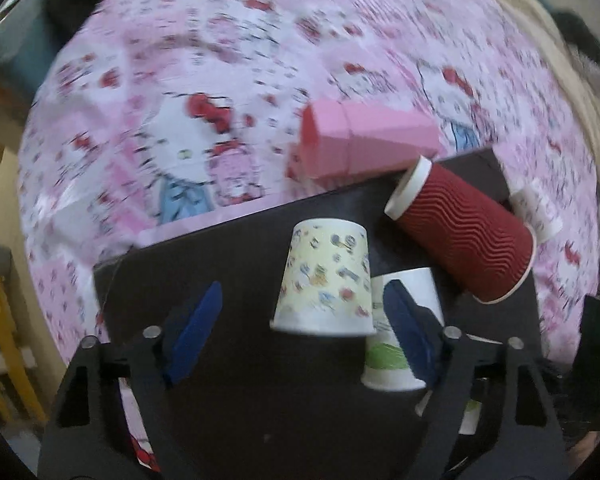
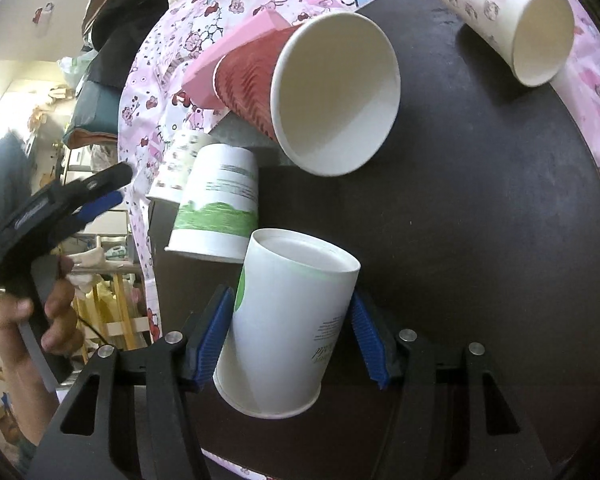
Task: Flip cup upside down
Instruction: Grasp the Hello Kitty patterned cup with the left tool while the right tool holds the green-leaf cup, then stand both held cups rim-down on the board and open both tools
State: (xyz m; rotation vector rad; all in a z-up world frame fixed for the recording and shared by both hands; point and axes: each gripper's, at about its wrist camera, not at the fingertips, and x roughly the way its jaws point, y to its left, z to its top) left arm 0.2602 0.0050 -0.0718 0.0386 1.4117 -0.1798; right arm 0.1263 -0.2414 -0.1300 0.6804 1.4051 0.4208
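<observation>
My right gripper [image 2: 292, 340] holds a white paper cup with green print [image 2: 288, 328] between its blue pads, base up and mouth toward the camera, over the dark board [image 2: 480, 240]. A red ribbed cup [image 2: 300, 88] lies on its side, also seen in the left wrist view [image 1: 464, 232]. A white and green cup [image 2: 216, 208] stands upside down; it also shows in the left wrist view [image 1: 400, 344]. A patterned cup [image 1: 324, 280] stands upside down in front of my open, empty left gripper [image 1: 300, 332].
A pink box [image 1: 364, 140] lies at the board's far edge on the pink cartoon tablecloth [image 1: 180, 120]. Another patterned cup [image 2: 512, 24] lies on its side at the board's far right edge. The left gripper [image 2: 60, 208] and a hand appear at the left.
</observation>
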